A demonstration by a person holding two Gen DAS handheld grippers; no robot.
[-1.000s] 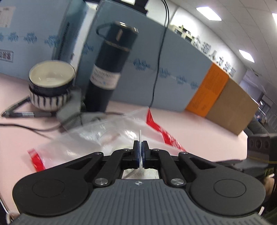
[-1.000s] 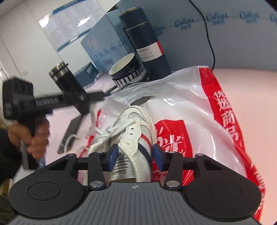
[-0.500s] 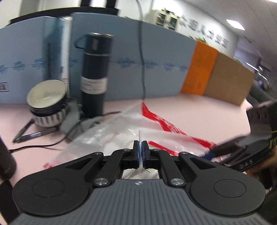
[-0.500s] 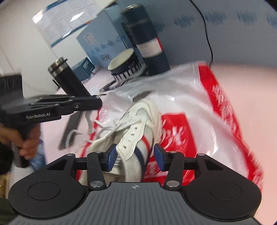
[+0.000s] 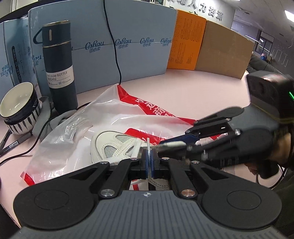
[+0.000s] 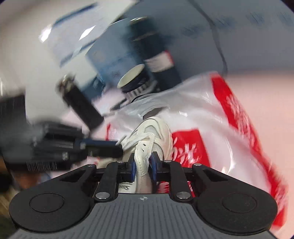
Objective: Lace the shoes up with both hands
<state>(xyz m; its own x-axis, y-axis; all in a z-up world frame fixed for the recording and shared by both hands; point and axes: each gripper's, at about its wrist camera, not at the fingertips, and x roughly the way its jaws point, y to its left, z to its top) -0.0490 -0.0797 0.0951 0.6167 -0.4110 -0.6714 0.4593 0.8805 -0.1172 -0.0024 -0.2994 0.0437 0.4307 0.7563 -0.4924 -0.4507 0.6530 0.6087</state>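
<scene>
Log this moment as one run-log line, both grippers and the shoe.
left gripper: shut on white lace tip | right gripper: closing on white sneaker upper | red-and-white plastic bag: under sneaker

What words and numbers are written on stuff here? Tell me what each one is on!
"VACUUM BOTTLE 500ml": white label on the tall dark blue flask; smaller print beneath is too small to read.
"CoRou": repeated on the pale blue cardboard boxes, with small Chinese characters beneath.
Large Chinese characters: red and white plastic bag and far wall sign.
Orange box: print too small.
White sneaker's insole label: cut off, unreadable.
</scene>
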